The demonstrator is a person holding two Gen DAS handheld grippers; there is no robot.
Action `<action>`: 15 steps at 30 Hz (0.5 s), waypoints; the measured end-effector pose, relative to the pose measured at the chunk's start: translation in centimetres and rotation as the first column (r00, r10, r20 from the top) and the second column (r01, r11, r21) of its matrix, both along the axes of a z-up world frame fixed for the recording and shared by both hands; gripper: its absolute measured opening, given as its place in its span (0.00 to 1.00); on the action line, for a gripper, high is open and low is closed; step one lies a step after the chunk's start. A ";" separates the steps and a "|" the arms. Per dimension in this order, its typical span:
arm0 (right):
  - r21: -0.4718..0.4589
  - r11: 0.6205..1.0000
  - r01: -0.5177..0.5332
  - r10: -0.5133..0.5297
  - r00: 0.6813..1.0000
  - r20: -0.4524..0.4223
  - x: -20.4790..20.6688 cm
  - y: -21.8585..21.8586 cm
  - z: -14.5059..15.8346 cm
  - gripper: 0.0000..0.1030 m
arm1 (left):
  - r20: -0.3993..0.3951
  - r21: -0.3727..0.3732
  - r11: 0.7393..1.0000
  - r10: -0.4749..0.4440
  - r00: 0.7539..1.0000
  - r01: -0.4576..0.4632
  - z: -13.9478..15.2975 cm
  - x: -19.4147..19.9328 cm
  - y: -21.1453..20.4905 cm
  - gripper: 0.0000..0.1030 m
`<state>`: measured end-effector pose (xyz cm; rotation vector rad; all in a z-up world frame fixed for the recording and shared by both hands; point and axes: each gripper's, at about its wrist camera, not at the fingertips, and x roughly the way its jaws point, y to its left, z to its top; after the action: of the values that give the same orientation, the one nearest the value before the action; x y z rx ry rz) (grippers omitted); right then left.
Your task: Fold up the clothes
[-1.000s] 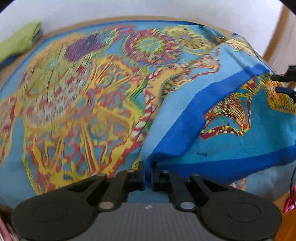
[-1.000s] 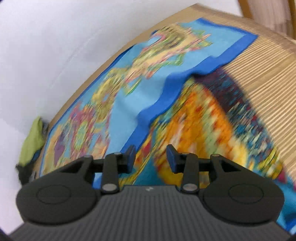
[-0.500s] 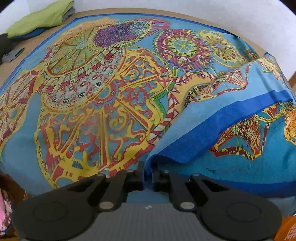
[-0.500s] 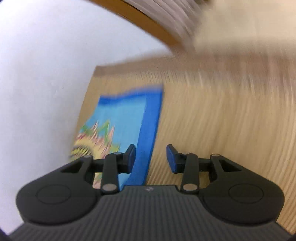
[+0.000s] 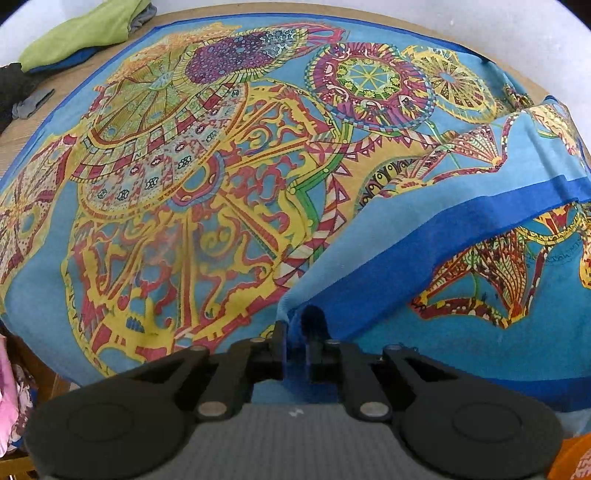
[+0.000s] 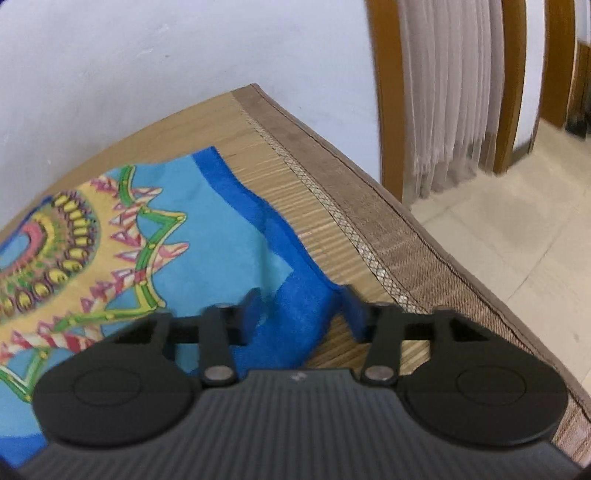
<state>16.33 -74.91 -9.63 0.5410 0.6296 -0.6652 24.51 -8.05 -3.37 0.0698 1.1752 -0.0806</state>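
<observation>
A folded pile of clothes, lime green on top [image 5: 81,33], sits at the far left corner of the woven mat [image 6: 295,206], just beyond the edge of the printed scarf [image 5: 221,177]; dark and grey garments [image 5: 22,99] lie beside the pile. Pink fabric [image 5: 7,398] hangs low at the left edge of the left wrist view, and something orange [image 5: 572,461] shows at the bottom right. In the right wrist view a white wall [image 6: 147,74] backs the mat, with pale curtains [image 6: 450,92] and a tiled floor [image 6: 517,240] off to the right.

The scarf, turquoise with a royal blue border, lies spread across most of the mat, its near right part folded over onto itself. The left gripper [image 5: 295,354] is pinched tight on a bunched blue corner of that fold. The right gripper [image 6: 301,310] is spread wide, holding nothing, its fingers straddling the scarf's blue border where it meets bare mat.
</observation>
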 end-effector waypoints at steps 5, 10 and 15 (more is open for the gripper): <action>-0.003 1.000 0.001 0.000 0.995 0.105 -0.6 0.3 2.3 0.03 | 0.067 -0.037 0.999 0.005 0.998 -0.002 1.0 -0.3 0.0 0.06; 0.016 0.995 -0.098 0.088 0.945 0.314 0.0 1.8 8.6 0.03 | 0.161 -0.119 0.992 0.061 0.985 -0.042 3.2 -0.7 0.7 0.04; -0.042 0.961 -0.273 0.262 0.853 0.452 4.5 5.4 16.0 0.03 | 0.232 -0.180 0.978 0.145 0.962 -0.104 5.0 -1.5 3.0 0.04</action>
<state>20.81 -69.53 6.37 0.5931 0.2598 -0.2486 23.03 -5.02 1.68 -0.1392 0.9207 -0.0560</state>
